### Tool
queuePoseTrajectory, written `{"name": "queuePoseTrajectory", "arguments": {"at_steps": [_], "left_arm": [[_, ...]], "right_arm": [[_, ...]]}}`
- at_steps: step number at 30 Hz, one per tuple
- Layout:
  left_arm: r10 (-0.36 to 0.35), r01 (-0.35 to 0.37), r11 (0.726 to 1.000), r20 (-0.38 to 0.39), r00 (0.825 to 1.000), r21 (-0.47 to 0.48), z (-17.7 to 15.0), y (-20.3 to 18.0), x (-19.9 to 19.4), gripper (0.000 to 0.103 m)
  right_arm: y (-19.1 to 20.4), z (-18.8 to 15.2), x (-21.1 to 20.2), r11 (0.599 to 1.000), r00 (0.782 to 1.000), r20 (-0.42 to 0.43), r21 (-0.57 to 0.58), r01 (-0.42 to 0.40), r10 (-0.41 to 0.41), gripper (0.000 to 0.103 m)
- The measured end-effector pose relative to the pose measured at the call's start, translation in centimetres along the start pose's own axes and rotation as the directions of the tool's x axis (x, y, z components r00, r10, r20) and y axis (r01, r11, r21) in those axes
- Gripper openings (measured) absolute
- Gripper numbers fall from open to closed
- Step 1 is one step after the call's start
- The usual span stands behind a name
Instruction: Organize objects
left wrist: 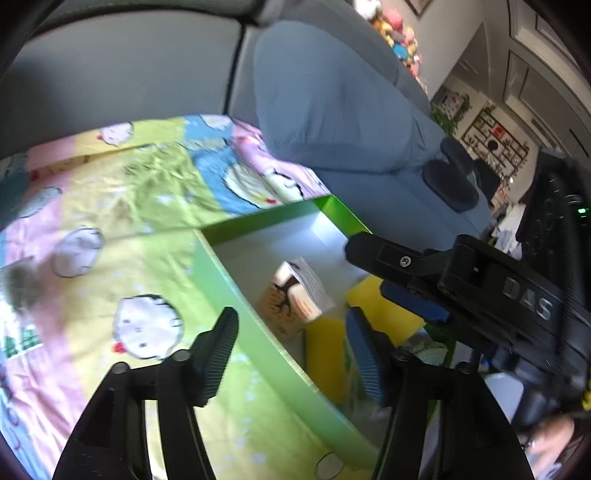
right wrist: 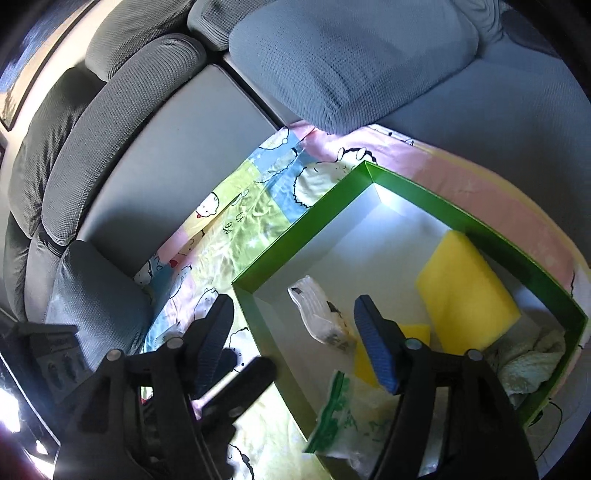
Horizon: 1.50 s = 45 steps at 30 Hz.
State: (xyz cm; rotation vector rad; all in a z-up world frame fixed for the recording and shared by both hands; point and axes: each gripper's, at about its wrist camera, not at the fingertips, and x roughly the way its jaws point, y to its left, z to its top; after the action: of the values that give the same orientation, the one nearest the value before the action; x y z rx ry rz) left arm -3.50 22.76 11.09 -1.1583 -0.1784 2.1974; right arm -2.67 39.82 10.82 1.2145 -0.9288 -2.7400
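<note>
A green box [left wrist: 258, 221] [right wrist: 295, 225] with a white inside lies on a cartoon-print blanket [left wrist: 110, 258] [right wrist: 236, 221]. It holds a large yellow sponge [right wrist: 465, 291] [left wrist: 373, 295], a smaller yellow piece [right wrist: 413, 332], a small printed packet [left wrist: 295, 295] [right wrist: 321, 317], a green-and-clear plastic bag [right wrist: 351, 417] and a pale green cloth [right wrist: 532, 358]. My left gripper [left wrist: 291, 354] is open and straddles the box's near wall, with nothing pinched. My right gripper [right wrist: 295, 339] [left wrist: 388, 277] is open above the box's left wall, its blue pads free of the contents.
The blanket covers the seat of a grey-blue sofa, with a big cushion [left wrist: 332, 92] [right wrist: 351, 55] behind the box. Shelves and soft toys [left wrist: 399, 33] show far off at the right. A dark device [right wrist: 55, 354] sits at the lower left.
</note>
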Motion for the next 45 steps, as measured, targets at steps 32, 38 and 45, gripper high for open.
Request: {"name": "queuePoseTrajectory", "arguments": {"at_steps": [32, 38, 45], "left_arm": [[0.418, -0.359, 0.835, 0.056, 0.907, -0.416, -8.4, 21.0, -11.8, 0.076], [0.440, -0.380, 0.784, 0.008, 0.898, -0.491, -9.0, 23.6, -12.4, 0.082], [0.427, -0.362, 0.748, -0.015, 0.904, -0.556, -9.6, 25.1, -13.0, 0.082]], "right_arm": [[16.4, -7.5, 7.5, 0.916, 0.988, -0.152, -0.396, -0.058, -0.004, 0.085], [17.8, -9.2, 9.2, 0.896, 0.987, -0.157, -0.441, -0.050, -0.022, 0.085], [16.9, -8.9, 10.3, 0.918, 0.986, -0.153, -0.398, -0.008, -0.058, 0.088]]}}
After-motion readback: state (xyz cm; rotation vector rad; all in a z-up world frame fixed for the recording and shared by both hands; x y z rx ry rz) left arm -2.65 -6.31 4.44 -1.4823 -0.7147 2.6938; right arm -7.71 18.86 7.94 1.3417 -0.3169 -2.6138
